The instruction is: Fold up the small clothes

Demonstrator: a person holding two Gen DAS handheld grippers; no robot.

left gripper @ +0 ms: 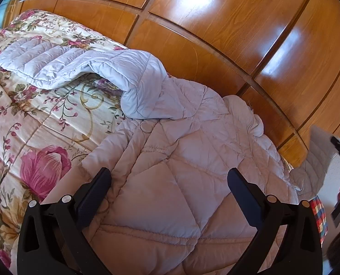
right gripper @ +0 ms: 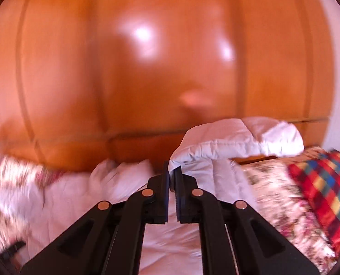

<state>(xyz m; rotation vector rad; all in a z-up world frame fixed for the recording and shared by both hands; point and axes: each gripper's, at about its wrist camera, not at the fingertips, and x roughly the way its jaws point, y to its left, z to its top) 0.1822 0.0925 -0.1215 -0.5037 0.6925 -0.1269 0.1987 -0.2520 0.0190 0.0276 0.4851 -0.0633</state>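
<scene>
One quilted jacket (left gripper: 170, 171), pale pink-white, is spread on the floral bedspread (left gripper: 43, 119), against the wooden wardrobe doors (left gripper: 215, 34). In the left wrist view the jacket body fills the frame from 6 o'clock to centre; one sleeve (left gripper: 66, 64) is stretched toward 10 o'clock.

Left gripper (left gripper: 169, 178): fingers wide apart, nothing between them, poised over the jacket body. Contact with the fabric cannot be told.

Right gripper (right gripper: 172, 178): fingers drawn nearly together, a fold of white quilted fabric pinched at the tips. The held part, judged to be the other sleeve (right gripper: 238, 137), is lifted clear of the bed and extends toward 1 o'clock in the right wrist view. That view is motion-blurred, so detail is poor. In the left wrist view the right gripper is seen only at the frame edge at 3 o'clock, with pale fabric beside it.

Step in hand (judged): the sleeve fold, with one sleeve raised for carrying across the body.

Next move (judged): the held sleeve is to be laid flat over the chest before release. The left gripper is well placed to pin the body so it is not dragged. The padded fabric is likely to spring back, so pressing down may be needed.

Count:
- jackets: 1
- sleeves seen: 2
- grippers: 2
- checked cushion or cloth (right gripper: 325, 190): 1, at 3 o'clock in the right wrist view
- bedspread: 1
</scene>
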